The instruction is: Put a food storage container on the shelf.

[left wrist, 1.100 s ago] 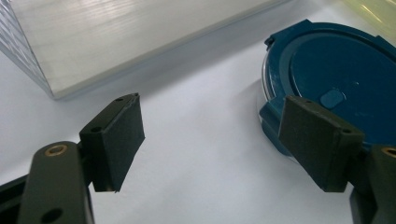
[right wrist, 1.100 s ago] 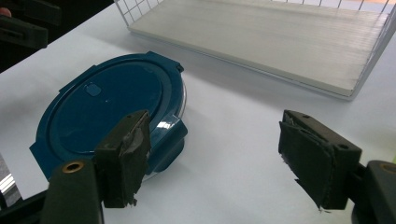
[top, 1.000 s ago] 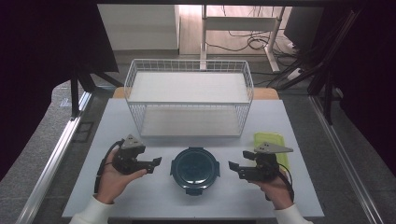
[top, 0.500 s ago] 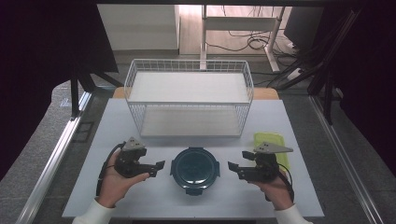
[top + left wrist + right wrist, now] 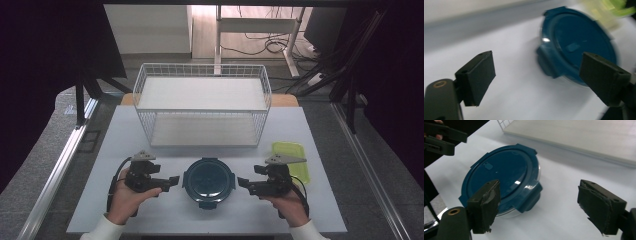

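On the white tabletop [image 5: 125,130]: a round clear container with a dark blue snap-lock lid [image 5: 208,181] sits at the near edge, midway between the two hand-held tools.
Left gripper [image 5: 172,180]: level with the container's left side, close but apart; its black jaws have just been opening and stand wide, nothing between them. The left gripper view looks past them to one of the lid's latch tabs [image 5: 546,62].
Right gripper [image 5: 242,183]: mirrored at the container's right side, near but not touching; its jaws have also just been spreading, with only bare table in the gap.
Change: both claws are wider than a second ago, while the hands have barely shifted.
Meaning: this reads as preparation to take the container from both sides or work its latches; no contact is made yet.
Background: a white wire two-shelf rack [image 5: 202,110] stands behind, and a flat yellow-green rectangular plastic lid [image 5: 291,157] lies beside the right hand.
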A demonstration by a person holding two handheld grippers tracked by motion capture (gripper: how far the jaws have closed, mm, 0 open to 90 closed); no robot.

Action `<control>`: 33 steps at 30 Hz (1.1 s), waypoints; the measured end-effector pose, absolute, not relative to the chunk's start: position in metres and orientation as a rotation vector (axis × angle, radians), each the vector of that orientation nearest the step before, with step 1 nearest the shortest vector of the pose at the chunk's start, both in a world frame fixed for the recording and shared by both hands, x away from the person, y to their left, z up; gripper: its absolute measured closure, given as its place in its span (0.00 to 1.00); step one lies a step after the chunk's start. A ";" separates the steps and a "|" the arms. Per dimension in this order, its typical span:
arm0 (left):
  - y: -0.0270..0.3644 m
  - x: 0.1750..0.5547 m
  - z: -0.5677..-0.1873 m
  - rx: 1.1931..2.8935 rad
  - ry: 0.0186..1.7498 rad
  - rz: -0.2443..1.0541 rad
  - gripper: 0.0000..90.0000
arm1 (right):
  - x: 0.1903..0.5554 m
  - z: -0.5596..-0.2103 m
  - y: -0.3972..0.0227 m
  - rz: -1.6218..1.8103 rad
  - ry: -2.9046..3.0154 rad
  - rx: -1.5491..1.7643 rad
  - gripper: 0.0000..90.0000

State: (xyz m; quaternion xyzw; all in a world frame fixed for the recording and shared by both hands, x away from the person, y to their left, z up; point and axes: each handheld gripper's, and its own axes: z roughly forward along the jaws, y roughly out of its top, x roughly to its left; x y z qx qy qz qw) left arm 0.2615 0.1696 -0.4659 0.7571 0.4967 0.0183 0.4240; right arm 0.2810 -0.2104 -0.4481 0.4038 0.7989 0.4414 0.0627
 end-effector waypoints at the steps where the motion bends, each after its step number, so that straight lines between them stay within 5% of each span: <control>1: 0.168 0.262 -0.467 1.891 1.244 0.031 0.12 | 0.281 -0.449 -0.208 1.330 2.422 1.233 0.18; 33: 0.133 0.288 -0.512 1.787 1.301 -0.318 0.10 | 0.295 -0.501 -0.166 1.385 2.513 1.629 0.08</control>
